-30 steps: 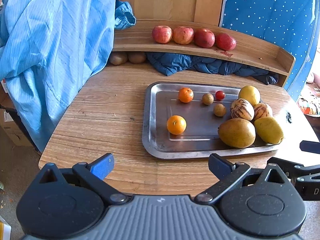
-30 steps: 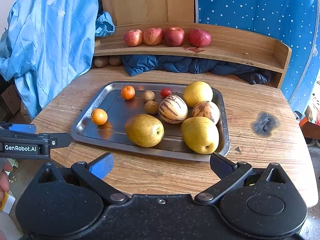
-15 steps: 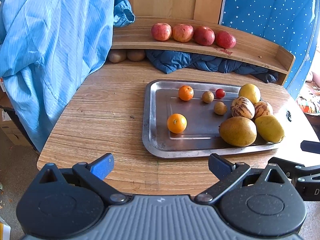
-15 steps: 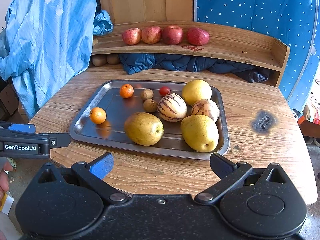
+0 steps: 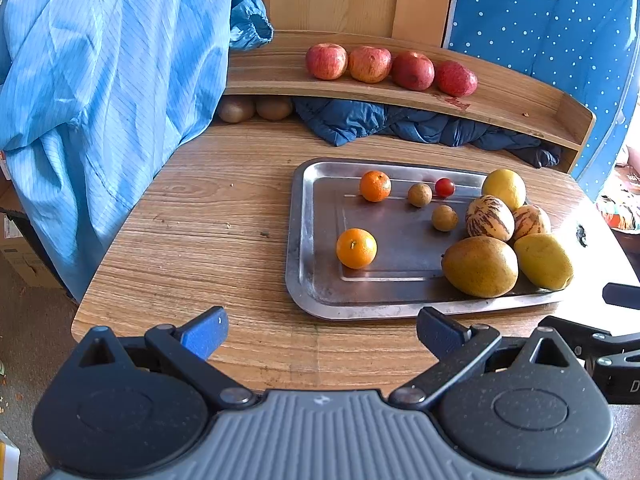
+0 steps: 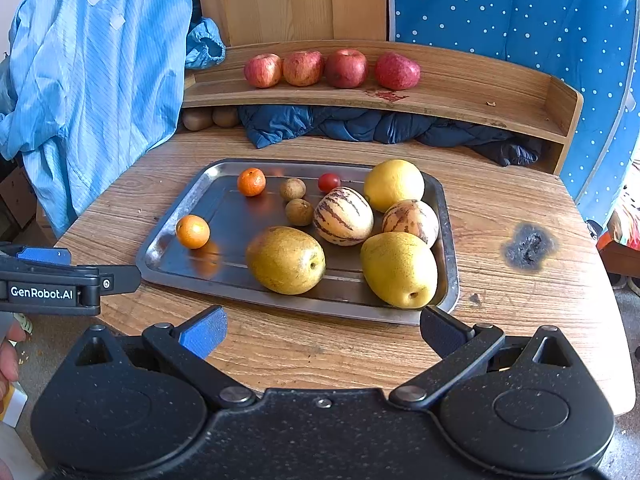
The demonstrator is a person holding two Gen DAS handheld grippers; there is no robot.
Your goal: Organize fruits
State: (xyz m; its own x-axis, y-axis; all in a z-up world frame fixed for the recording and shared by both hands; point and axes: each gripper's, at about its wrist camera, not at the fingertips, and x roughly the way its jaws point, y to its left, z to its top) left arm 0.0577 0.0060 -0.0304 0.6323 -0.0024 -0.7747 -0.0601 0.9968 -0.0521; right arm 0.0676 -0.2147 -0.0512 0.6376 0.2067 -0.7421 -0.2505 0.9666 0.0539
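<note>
A steel tray (image 5: 306,236) (image 6: 168,240) on the wooden table holds two oranges (image 5: 356,248) (image 6: 193,231), two small brown fruits (image 6: 299,212), a cherry tomato (image 6: 329,182), two striped melons (image 6: 343,216), a yellow round fruit (image 6: 394,185) and two pears (image 5: 480,266) (image 6: 285,260). Several red apples (image 5: 370,64) (image 6: 304,68) line the wooden shelf (image 6: 460,92) behind. My left gripper (image 5: 322,330) is open over the table's near edge, short of the tray. My right gripper (image 6: 322,330) is open too, just before the tray's front rim. Both hold nothing.
A light blue garment (image 5: 104,92) hangs at the left, and a dark blue quilted cloth (image 6: 360,126) lies under the shelf beside two brown fruits (image 5: 256,109). A burn mark (image 6: 528,246) scars the table at the right. A hand (image 6: 10,354) shows at the left edge.
Both grippers have drifted slightly forward and up, so the tray and shelf sit a little lower in view. Nothing on the tray has moved and both stay open.
</note>
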